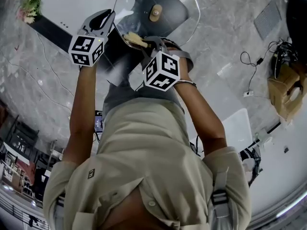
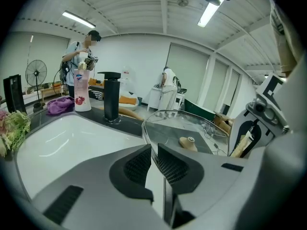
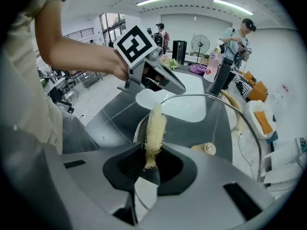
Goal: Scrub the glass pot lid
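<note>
The glass pot lid (image 1: 180,6) with its tan knob (image 1: 154,12) is held up over the dark counter. My left gripper (image 1: 109,18) is shut on the lid's metal rim at its left edge; in the left gripper view the rim runs between the pads (image 2: 168,166) and the lid (image 2: 201,126) stretches away beyond. My right gripper (image 1: 144,43) is shut on a pale yellow fibrous scrubber (image 1: 135,39), which rests against the lid's near edge. In the right gripper view the scrubber (image 3: 155,128) sticks up from the jaws against the lid (image 3: 216,119), with the left gripper (image 3: 144,91) beyond.
A white sink (image 2: 57,145) lies left of the lid, with a black faucet (image 2: 112,97), a pink soap bottle (image 2: 82,91), a purple cloth (image 2: 59,105) and flowers (image 2: 12,128) around it. People stand far behind. Cables (image 1: 254,63) lie on the floor.
</note>
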The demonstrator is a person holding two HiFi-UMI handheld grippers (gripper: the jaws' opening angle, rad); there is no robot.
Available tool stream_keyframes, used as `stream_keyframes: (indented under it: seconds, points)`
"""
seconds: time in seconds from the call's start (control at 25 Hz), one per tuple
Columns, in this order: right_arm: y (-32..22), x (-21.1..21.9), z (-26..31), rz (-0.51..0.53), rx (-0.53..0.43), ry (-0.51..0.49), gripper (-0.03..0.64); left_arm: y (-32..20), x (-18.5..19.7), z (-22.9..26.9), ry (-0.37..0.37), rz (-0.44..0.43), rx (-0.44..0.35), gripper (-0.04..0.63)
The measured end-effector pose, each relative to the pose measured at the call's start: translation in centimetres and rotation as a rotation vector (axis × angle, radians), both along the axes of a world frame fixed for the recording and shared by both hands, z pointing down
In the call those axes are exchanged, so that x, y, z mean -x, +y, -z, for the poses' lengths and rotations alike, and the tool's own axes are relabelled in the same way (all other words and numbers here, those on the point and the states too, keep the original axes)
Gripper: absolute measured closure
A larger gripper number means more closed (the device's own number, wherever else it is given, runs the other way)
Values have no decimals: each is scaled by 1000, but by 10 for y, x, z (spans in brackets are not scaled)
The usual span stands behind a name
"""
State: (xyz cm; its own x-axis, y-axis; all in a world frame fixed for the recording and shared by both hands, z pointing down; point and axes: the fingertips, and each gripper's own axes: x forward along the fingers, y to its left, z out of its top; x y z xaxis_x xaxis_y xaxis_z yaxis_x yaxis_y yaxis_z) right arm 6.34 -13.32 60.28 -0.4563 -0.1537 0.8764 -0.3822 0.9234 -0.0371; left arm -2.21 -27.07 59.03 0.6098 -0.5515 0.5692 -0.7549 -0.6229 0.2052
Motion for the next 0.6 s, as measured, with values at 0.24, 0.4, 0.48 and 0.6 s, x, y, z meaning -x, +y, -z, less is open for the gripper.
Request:
stream_keyframes:
  seconds: [0.24, 0.4, 0.48, 0.6]
  points:
    - [-1, -36, -1, -54, 22, 41, 557, 1, -4, 1, -13, 7, 1, 540]
    - [-21, -93, -6, -167, 32, 112, 557, 1, -2, 0, -19, 11, 3, 538]
    - [-35, -127, -5, -225, 20, 150, 557, 2, -4, 1, -29, 8, -2, 540]
    - [-59, -173, -1, -296, 2, 171, 557, 2, -16, 5, -50, 0, -14, 538]
